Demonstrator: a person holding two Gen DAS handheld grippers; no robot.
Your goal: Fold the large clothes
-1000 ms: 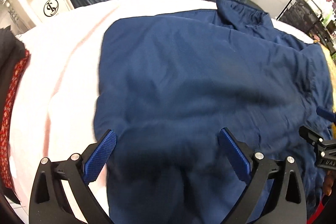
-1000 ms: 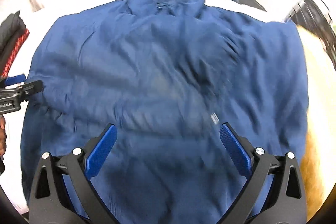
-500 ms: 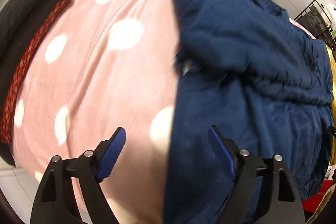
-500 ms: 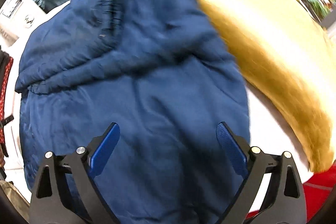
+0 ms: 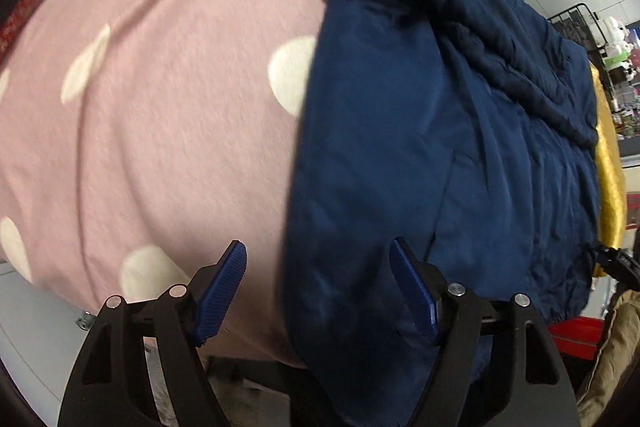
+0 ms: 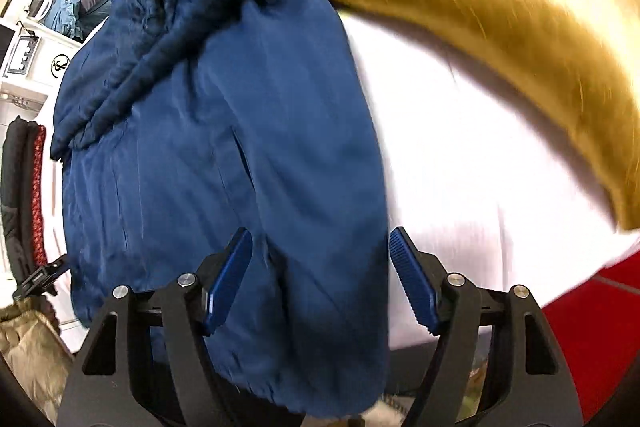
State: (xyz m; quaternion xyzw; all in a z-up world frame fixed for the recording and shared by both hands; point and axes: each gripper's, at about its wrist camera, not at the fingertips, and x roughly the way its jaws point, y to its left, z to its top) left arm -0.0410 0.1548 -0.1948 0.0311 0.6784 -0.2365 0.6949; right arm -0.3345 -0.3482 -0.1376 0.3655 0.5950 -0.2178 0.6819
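- On the pink sheet with white dots (image 5: 160,99) lies the navy jacket (image 5: 440,147), spread flat, its hem hanging over the near edge of the bed
- Left gripper (image 5: 318,291) hangs just above the jacket's left side edge, jaws spread wide, nothing between them; one blue pad sits over the sheet, the other over the cloth
- Right gripper (image 6: 320,279) has its jaws parted too, straddling the jacket's right side edge near the hem; whether the pads touch the fabric cannot be told
- A sleeve lies folded across the jacket's upper part
- Beside the jacket on the right lies a mustard-yellow garment (image 6: 500,7), blurred
- Dark clothes with a red patterned strip (image 6: 36,195) are stacked at the far left
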